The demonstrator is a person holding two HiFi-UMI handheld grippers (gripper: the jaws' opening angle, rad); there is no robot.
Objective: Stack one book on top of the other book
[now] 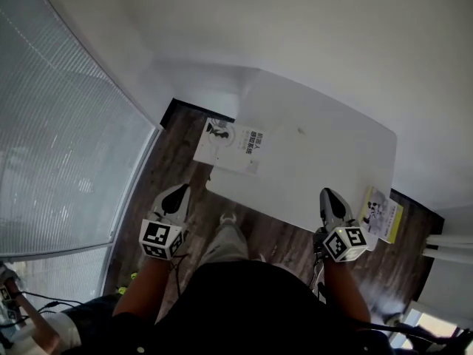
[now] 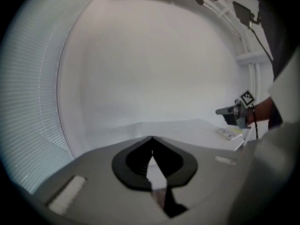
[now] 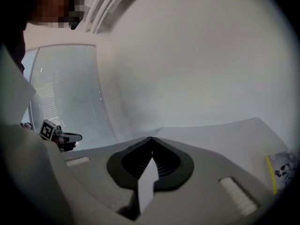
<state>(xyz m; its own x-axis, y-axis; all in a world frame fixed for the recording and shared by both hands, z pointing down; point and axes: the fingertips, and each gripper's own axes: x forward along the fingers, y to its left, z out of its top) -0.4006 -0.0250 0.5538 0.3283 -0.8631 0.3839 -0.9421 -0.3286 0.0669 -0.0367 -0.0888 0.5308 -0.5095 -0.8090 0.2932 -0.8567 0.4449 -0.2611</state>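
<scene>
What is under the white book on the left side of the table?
The white table is under the white book, whose left part seems to hang past the edge above the dark wooden floor. The tabletop right beneath it is covered, so unseen.

Ahead of left jaws: white book (image 1: pixel 230 145) overhanging table (image 1: pixel 325 150) corner | ahead of right jaws: bare table, open | just right of them: yellow book (image 1: pixel 382 214) | left of left jaws: blind (image 1: pixel 66 146)
</scene>
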